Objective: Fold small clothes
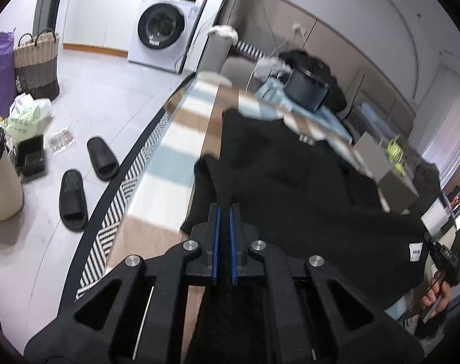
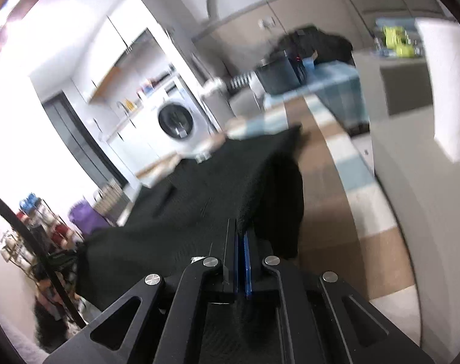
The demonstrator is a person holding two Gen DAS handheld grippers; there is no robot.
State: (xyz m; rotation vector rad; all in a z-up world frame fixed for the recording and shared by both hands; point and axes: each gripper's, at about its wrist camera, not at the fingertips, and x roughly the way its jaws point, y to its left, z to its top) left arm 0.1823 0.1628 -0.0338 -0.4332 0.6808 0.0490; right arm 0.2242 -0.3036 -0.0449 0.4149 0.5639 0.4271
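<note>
The left hand-held gripper [image 1: 224,209] is pinching down tight, its 2 blue-lined jaws nearly closed on a bunched edge of the black garment [image 1: 305,188], with cloth running back between them toward the camera. Over on the other side, the right hand-held gripper [image 2: 241,230] is doing the same job, jaws all but together and clamping another edge of that black garment [image 2: 199,188], which is stretching away from it in a taut, lifted sheet. So both grippers are holding the 1 piece between them, spread over the striped bench [image 1: 166,157] with its brown, white and pale blue bands; part of the cloth is draping onto the surface, part is hanging clear of it. A small white label [image 1: 415,251] is showing near the hem at the far right of the left view. By my reading this is the spreading or carrying-over stage of a fold: the garment is gripped at 2 points and being held out flat. The next move is calling for both grippers travelling together, keeping the tension even, laying the held edge down squarely on the rest of the cloth, and only then letting go. Motion blur is softening everything, so the exact corners gripped are hard to call. Beyond the bench, a washing machine [image 1: 163,30] and a pair of black slippers [image 1: 87,179] are sitting on the floor.
</note>
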